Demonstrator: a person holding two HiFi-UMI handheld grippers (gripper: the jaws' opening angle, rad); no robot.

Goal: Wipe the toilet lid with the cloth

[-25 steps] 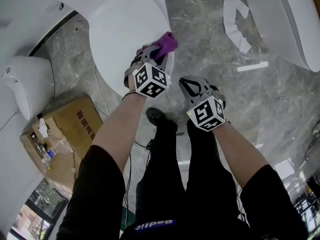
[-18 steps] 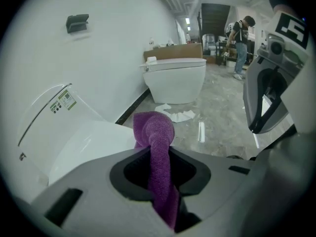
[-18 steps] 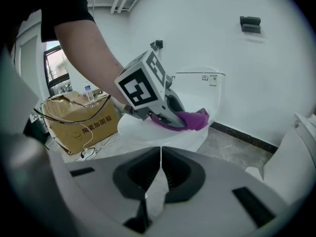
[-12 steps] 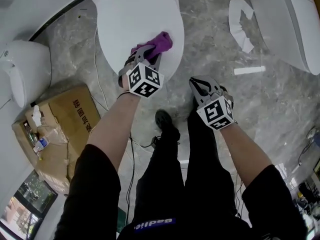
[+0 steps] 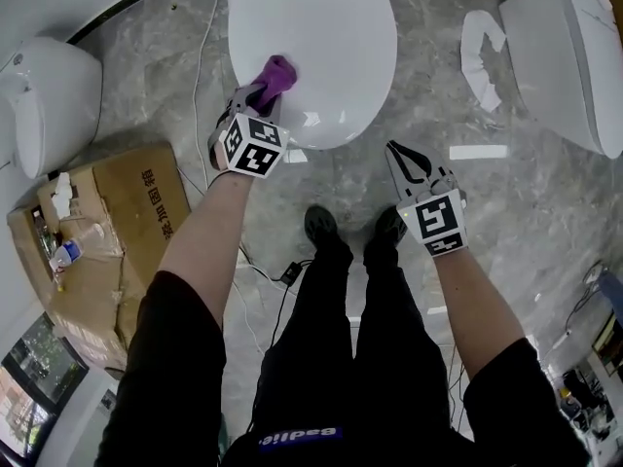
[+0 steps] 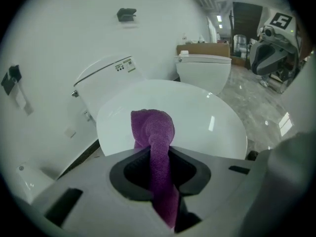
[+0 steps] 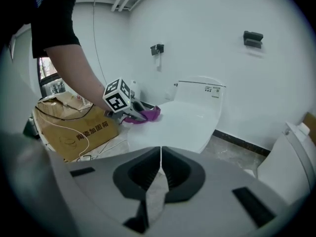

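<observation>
1. Head view, looking steeply down on a closed white toilet lid (image 5: 336, 37), glossy, top centre, over a grey marble floor (image 5: 526, 222).
2. On the lid's near-left part: a purple cloth (image 5: 276, 70), bunched, touching the surface.
3. Pinched in the left gripper (image 5: 257, 95) — jaws clamped on the cloth, fingertips over the lid's near-left part.
4. Left gripper view: same cloth (image 6: 154, 132) as a twisted strand between the jaws of the left gripper (image 6: 159, 157). Wad of it bulging past the tips, over the toilet lid (image 6: 212, 127). Cistern (image 6: 106, 75) behind, against a white wall.
5. Right gripper (image 5: 401, 156) held off the lid, just right of its front edge, over the floor, well apart from the cloth.
6. Right gripper view: jaws of the right gripper (image 7: 160, 164) pressed together, nothing between them. Beyond them, the toilet lid (image 7: 190, 120), the left gripper (image 7: 143, 116) and the cloth (image 7: 153, 113).
7. Left of the person: a cardboard box (image 5: 136, 212) with printed characters and plastic bottles at its far-left end. White cable (image 5: 198, 115) trailing over the floor between box and toilet.
8. Second toilet (image 5: 569, 56) at upper right, third toilet (image 5: 44, 86) at upper left. On the floor between the middle one and the right one — a curved white piece (image 5: 477, 56) and a flat white strip (image 5: 479, 152).
9. Black shoes (image 5: 321, 227) planted just short of the lid's front edge.
</observation>
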